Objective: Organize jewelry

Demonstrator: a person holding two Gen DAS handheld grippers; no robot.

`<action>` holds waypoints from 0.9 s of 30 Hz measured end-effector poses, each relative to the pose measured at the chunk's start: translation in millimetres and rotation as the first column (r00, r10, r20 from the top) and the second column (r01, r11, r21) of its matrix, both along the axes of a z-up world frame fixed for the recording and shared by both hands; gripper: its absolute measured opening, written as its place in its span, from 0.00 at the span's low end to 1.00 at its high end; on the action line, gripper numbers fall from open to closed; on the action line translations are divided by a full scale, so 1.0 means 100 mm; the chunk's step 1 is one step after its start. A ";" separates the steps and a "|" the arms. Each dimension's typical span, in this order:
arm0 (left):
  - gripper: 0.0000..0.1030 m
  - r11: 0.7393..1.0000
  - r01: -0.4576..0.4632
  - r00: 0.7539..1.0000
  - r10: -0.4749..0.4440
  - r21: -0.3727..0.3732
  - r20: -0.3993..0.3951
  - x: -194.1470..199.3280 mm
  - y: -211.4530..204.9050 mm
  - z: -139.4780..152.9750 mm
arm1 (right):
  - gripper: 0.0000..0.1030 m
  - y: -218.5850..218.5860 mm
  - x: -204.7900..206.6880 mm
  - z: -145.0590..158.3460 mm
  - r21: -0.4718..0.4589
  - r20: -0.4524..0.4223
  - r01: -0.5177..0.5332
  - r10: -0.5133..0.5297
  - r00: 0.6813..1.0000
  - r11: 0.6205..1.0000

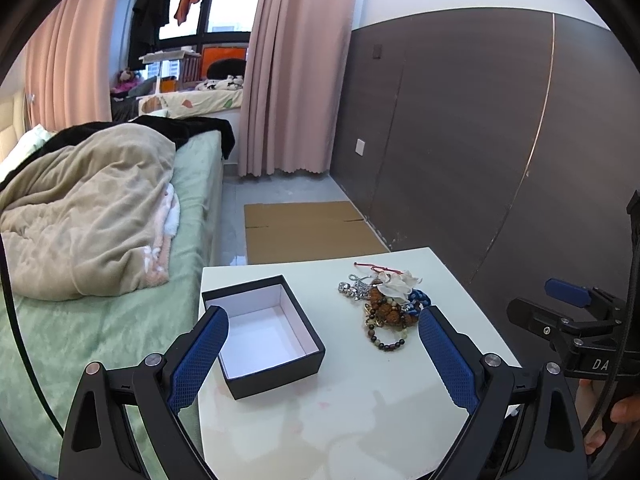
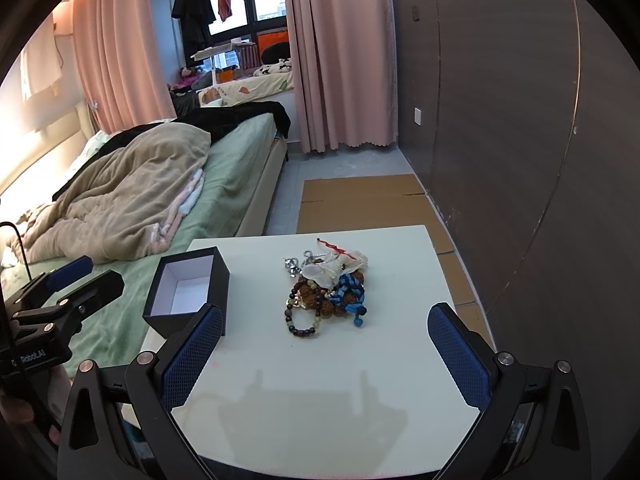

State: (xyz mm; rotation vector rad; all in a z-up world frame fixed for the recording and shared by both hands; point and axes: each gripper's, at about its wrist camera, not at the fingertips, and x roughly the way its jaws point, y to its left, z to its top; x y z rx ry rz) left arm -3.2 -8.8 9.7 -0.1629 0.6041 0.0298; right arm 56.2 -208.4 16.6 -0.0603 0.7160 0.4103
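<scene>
A pile of jewelry (image 1: 386, 304) lies on the white table (image 1: 340, 400): bead bracelets, a blue braided cord, silver chains, a white flower piece and a red string. It also shows in the right wrist view (image 2: 326, 292). An open black box (image 1: 264, 334) with a white, empty inside stands left of the pile, seen too in the right wrist view (image 2: 186, 292). My left gripper (image 1: 324, 316) is open above the table's near part, between box and pile. My right gripper (image 2: 326, 318) is open and empty, hovering just before the pile.
A bed (image 1: 80, 240) with a beige blanket runs along the table's left side. Flat cardboard (image 1: 304, 228) lies on the floor beyond the table. A dark panelled wall (image 1: 480, 140) stands to the right. Pink curtains (image 1: 292, 60) hang at the back.
</scene>
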 end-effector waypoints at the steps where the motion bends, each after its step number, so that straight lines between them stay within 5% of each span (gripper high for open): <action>1: 0.93 1.000 0.001 1.000 -0.001 0.000 0.000 0.01 -0.01 0.00 | 1.00 0.01 0.00 -0.01 0.001 -0.001 0.001 -0.001 1.000 1.000; 13: 0.93 1.000 -0.005 1.000 0.005 -0.019 0.031 0.09 -0.02 0.02 | 1.00 -0.02 0.04 -0.03 0.013 -0.011 0.006 -0.006 1.000 1.000; 27: 0.93 0.998 0.038 0.999 -0.037 -0.044 0.017 0.43 -0.13 -0.11 | 1.00 -0.45 0.44 -0.08 0.135 -0.074 0.109 -0.100 0.992 0.985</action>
